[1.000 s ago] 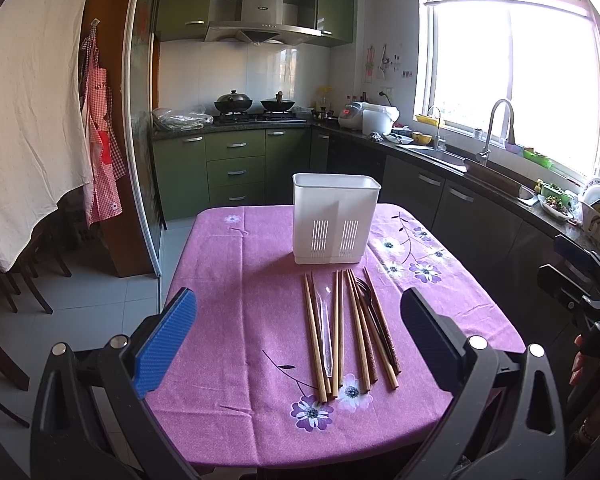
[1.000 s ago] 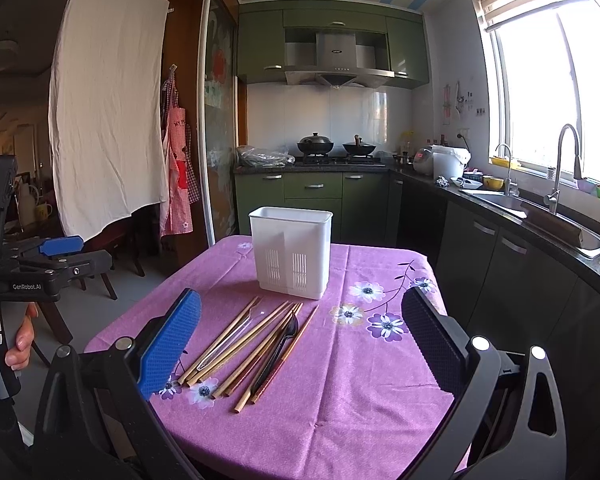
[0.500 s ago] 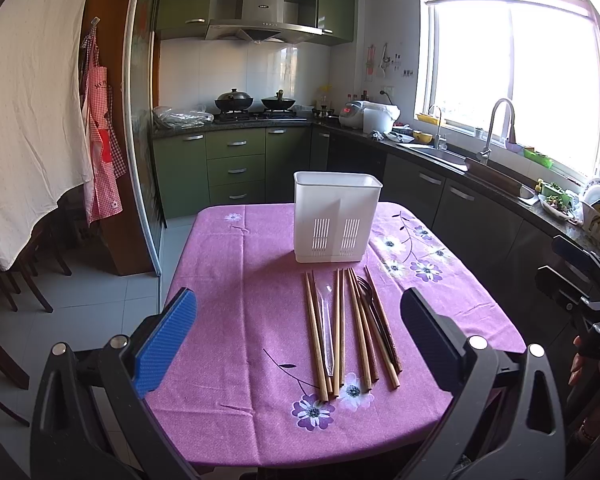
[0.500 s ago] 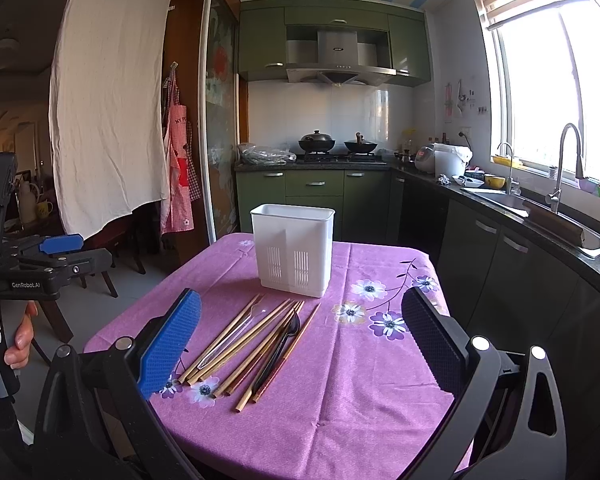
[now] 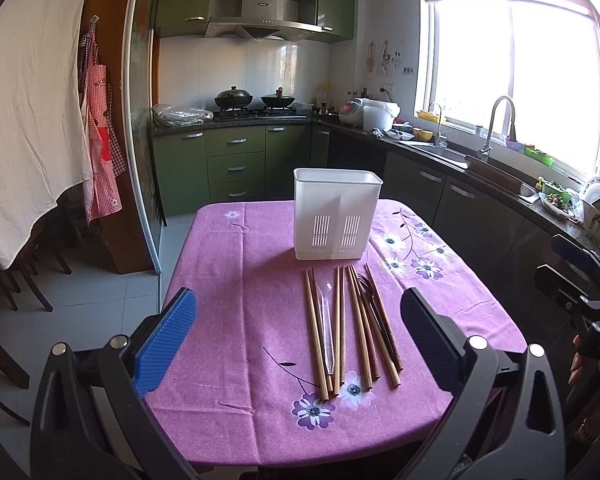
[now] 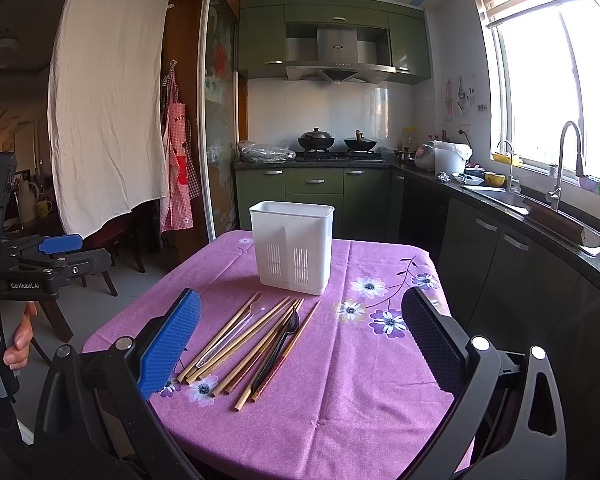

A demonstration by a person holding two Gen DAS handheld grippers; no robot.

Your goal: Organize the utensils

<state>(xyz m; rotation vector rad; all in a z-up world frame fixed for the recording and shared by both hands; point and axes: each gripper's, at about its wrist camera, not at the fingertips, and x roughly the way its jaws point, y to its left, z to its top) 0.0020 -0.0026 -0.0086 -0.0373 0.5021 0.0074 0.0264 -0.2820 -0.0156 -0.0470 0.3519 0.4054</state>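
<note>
A white slotted utensil holder (image 5: 336,218) stands upright on the purple flowered tablecloth (image 5: 236,280); it also shows in the right wrist view (image 6: 291,246). In front of it lie several wooden chopsticks (image 5: 342,324), a clear plastic spoon (image 5: 327,320) and dark utensils (image 5: 374,312). The same pile shows in the right wrist view (image 6: 256,340), with a dark spoon (image 6: 288,330). My left gripper (image 5: 296,332) is open and empty, held above the table's near edge. My right gripper (image 6: 300,340) is open and empty, near the table's front right corner.
Green kitchen cabinets and a hob with two woks (image 5: 256,100) stand behind the table. A counter with a sink and tap (image 5: 496,128) runs along the right under the window. A white cloth (image 5: 24,112) and chairs are at the left.
Both views have crept slightly closer to the table. The utensils and holder have not moved, and both grippers stay open.
</note>
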